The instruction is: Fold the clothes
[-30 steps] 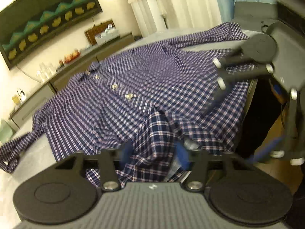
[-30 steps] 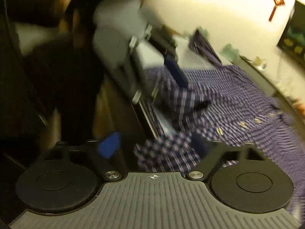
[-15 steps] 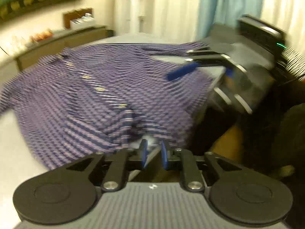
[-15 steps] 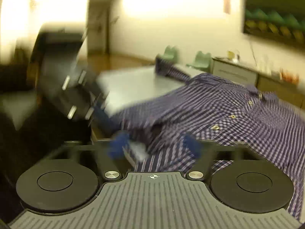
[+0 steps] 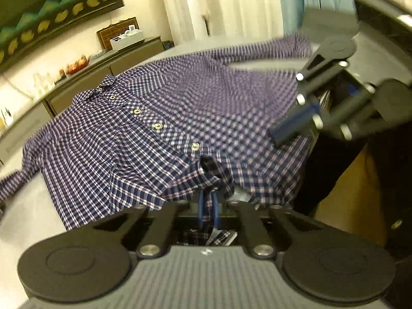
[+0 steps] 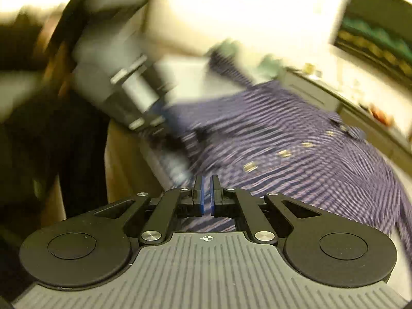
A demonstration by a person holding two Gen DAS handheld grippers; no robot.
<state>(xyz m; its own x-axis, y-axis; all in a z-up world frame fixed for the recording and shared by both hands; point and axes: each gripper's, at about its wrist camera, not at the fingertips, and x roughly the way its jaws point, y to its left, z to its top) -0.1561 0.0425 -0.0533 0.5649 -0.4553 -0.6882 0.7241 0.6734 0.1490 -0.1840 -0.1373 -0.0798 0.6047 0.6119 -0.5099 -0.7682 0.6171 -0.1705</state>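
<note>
Warm dim light, heavy motion blur

Grey table (image 5: 31, 213); checked shirt (image 5: 123, 141) spread flat on it.

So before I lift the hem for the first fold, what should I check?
1. Left tool gripping the hem: shut, with the shirt bunched at its tips. Ok.
2. Right tool gripping the hem: shut, but no cloth shows between its pads. Not ok.
3. Shirt lying front up, with its buttons done up. Ok.
4. Sleeves spread to the sides: far sleeve and near sleeve both lie out. Ok.
5. Hem fully on the table: the near edge is hidden. Cannot tell.
</note>
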